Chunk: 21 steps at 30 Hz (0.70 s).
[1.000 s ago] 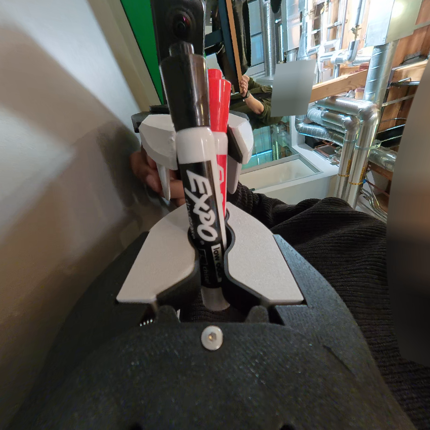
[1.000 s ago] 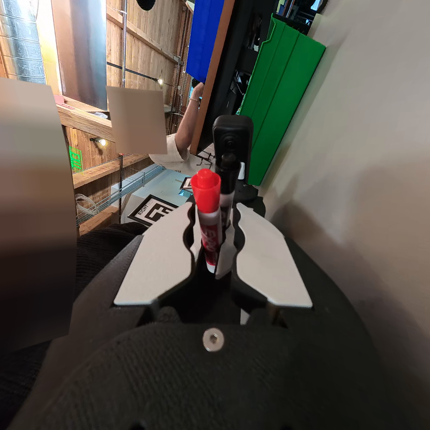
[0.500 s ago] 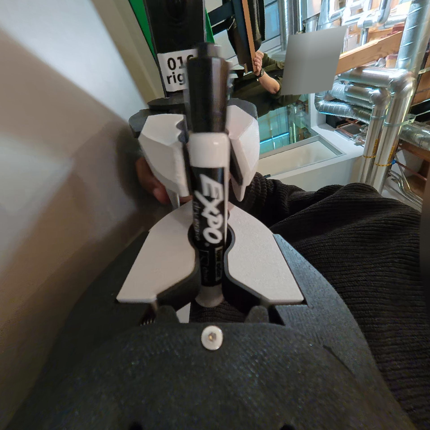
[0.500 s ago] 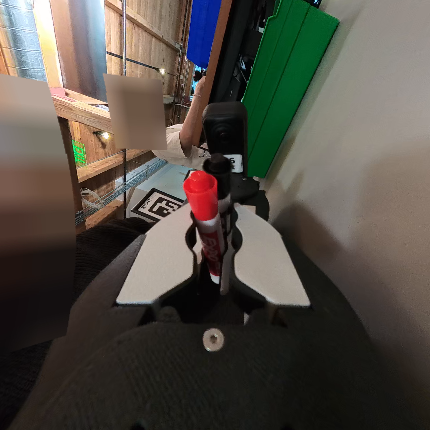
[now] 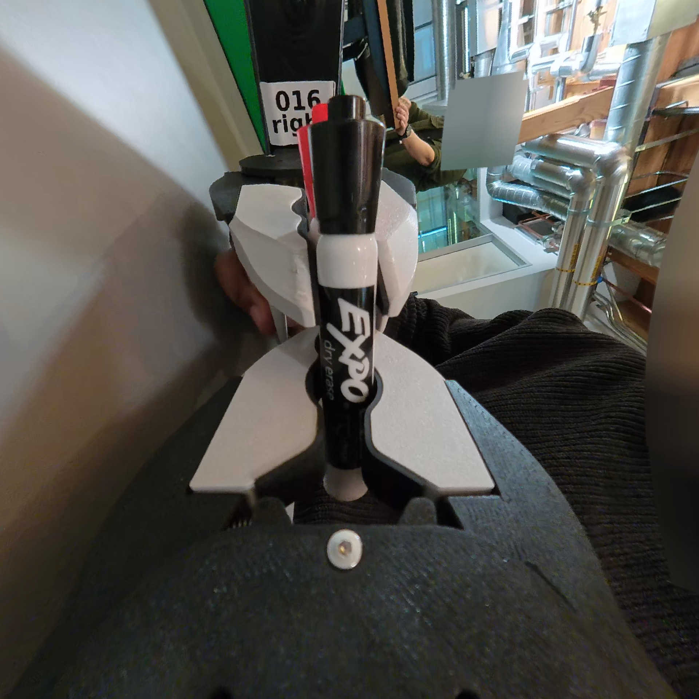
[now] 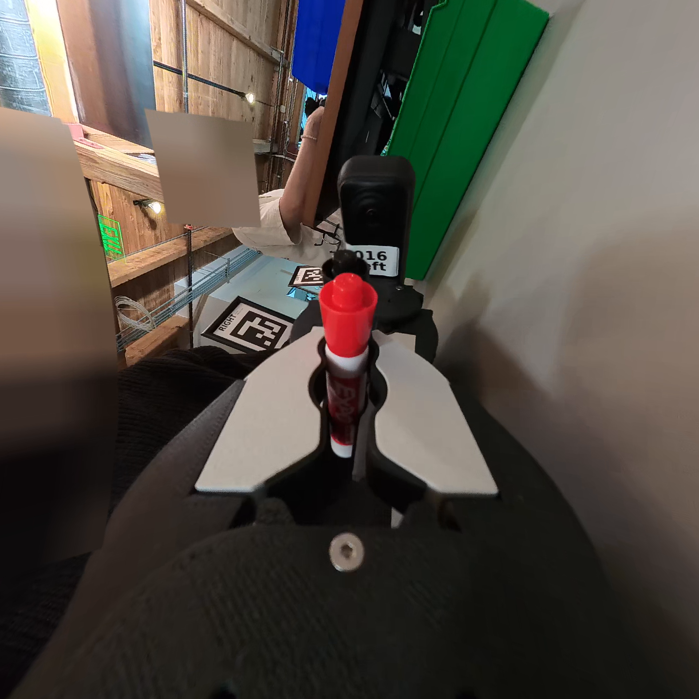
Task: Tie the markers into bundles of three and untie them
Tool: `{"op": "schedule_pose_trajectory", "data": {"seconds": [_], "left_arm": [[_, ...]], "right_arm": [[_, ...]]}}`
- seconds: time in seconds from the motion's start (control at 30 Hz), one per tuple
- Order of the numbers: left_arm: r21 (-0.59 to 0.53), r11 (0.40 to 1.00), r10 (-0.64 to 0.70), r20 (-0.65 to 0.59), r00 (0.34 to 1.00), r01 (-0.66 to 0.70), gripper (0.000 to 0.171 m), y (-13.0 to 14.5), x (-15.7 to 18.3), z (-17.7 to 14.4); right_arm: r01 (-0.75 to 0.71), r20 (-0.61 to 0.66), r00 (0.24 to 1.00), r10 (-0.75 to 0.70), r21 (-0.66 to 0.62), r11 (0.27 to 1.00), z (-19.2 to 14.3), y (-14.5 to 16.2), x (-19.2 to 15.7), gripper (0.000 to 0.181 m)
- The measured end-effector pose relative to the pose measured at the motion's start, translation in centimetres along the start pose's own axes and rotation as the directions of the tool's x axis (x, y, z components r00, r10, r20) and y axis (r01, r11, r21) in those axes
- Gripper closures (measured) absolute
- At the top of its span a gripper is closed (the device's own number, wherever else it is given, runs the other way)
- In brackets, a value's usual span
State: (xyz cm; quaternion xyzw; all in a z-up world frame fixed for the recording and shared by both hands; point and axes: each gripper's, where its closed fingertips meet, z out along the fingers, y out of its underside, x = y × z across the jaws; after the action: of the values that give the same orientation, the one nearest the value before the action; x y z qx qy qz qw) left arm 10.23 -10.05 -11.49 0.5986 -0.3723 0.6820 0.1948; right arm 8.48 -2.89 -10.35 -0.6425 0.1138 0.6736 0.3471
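Left tongs (image 5: 342, 382) clamped on black-capped white-barrelled plastic marker (image 5: 346, 302), frame centre; right tongs (image 6: 348, 382) clamped on red-capped marker (image 6: 346, 340), second black marker (image 6: 342, 264) behind. Markers likely light, stiff, slick plastic; grip mid-barrel, bundle may fan apart

markers (image 5: 346, 242) between facing claws (image 5: 342, 363)

A pale, blurred wall (image 5: 87, 159) fills one side of both views, with a green panel (image 6: 465, 125) leaning against it. Beyond stand timber plank walls (image 6: 223, 87) with small lit lamps (image 6: 155, 207), a blue sheet (image 6: 314, 41), silver ducts and pipes (image 5: 590, 196), wooden beams (image 5: 559, 113) and a green lit sign (image 6: 109, 238).
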Motion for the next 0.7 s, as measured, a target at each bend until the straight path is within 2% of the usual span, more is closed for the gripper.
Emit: {"op": "schedule_pose_trajectory", "data": {"seconds": [0.7], "left_arm": [[-0.004,1.000,-0.006,-0.015,1.000,0.006,0.156,0.12,0.11,-0.05]], "right_arm": [[-0.044,0.010,0.999,0.044,0.003,0.999,0.18,0.08,0.11,0.163]]}}
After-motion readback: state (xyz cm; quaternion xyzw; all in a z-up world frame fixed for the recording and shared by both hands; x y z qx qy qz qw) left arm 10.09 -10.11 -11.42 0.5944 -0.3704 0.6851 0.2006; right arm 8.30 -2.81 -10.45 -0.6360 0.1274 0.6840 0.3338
